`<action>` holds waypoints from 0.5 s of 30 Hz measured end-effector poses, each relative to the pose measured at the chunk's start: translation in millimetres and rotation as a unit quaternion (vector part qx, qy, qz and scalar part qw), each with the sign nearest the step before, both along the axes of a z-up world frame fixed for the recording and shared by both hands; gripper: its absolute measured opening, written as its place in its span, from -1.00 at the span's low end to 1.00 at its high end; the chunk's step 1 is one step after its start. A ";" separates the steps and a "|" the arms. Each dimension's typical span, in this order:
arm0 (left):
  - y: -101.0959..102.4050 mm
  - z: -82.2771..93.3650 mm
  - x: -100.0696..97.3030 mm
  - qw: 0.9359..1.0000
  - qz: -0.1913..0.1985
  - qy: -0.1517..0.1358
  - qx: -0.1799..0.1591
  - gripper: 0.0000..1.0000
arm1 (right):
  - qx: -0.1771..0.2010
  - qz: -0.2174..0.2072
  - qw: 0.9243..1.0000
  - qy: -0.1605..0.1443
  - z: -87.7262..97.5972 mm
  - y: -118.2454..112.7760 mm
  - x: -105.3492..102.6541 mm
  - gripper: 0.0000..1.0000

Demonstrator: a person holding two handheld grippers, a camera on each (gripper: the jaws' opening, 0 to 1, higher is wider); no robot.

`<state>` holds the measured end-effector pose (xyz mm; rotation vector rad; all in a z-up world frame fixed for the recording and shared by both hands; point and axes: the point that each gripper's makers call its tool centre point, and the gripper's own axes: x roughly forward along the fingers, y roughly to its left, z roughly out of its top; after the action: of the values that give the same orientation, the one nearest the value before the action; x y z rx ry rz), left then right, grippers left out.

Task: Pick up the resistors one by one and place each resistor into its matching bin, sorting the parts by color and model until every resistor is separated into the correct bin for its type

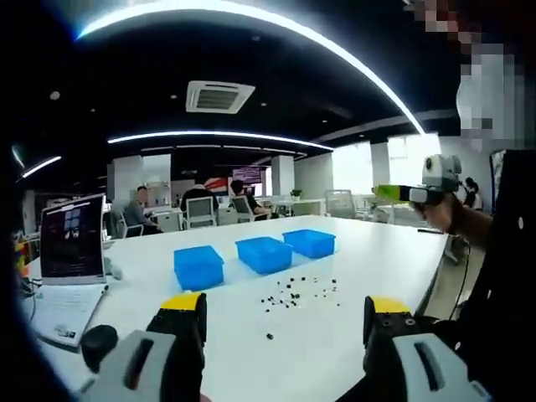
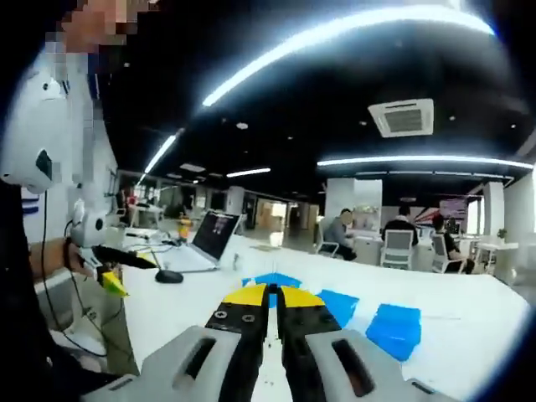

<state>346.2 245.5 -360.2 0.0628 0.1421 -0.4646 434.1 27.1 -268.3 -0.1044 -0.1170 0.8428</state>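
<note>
Yellow-tipped jaws of the left gripper (image 1: 285,316) stand wide apart at the bottom of the left gripper view, holding nothing, above the white counter (image 1: 377,251). Just beyond them lies a loose scatter of small dark resistors (image 1: 297,293), with one stray piece (image 1: 269,337) closer to the jaws than the rest. Behind the scatter, three blue bins (image 1: 265,254) sit in a slanting row, near the resistors but apart from them. To the left of the bins an open laptop (image 1: 72,239) stands at the counter's edge, its screen lit. At the right of the bins, off the counter's far side, a person's hand holds the right gripper (image 1: 387,193) raised in the air; from this angle its jaws are too small to judge. In the right gripper view, that gripper (image 2: 274,296) shows its yellow-tipped jaws pressed nearly together, with nothing visible between them, over the same counter (image 2: 469,318). The blue bins (image 2: 395,328) lie just past the jaw tips, partly hidden by them. Left of the bins, the left gripper (image 2: 113,283) comes in, held in a hand, with the laptop (image 2: 209,239) behind it. Seated people (image 1: 138,213) occupy desks beyond the counter.
</note>
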 end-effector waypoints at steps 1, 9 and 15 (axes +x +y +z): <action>0.9 0.7 -0.6 1.000 0.002 -0.001 -0.002 0.54 | 0.001 0.008 1.000 0.005 1.9 9.5 10.1 -0.86; 5.8 4.8 -2.0 1.000 0.016 -0.008 -0.010 0.54 | -0.002 0.067 0.998 0.015 14.9 79.6 75.0 -0.86; 9.8 6.6 -4.1 1.000 0.026 -0.010 -0.013 0.54 | -0.035 0.099 0.994 0.017 15.8 151.1 129.0 -0.86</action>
<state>342.1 255.2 -353.6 0.0379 0.1186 -0.4145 563.1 178.1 -252.4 -0.1461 -0.0673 1.0467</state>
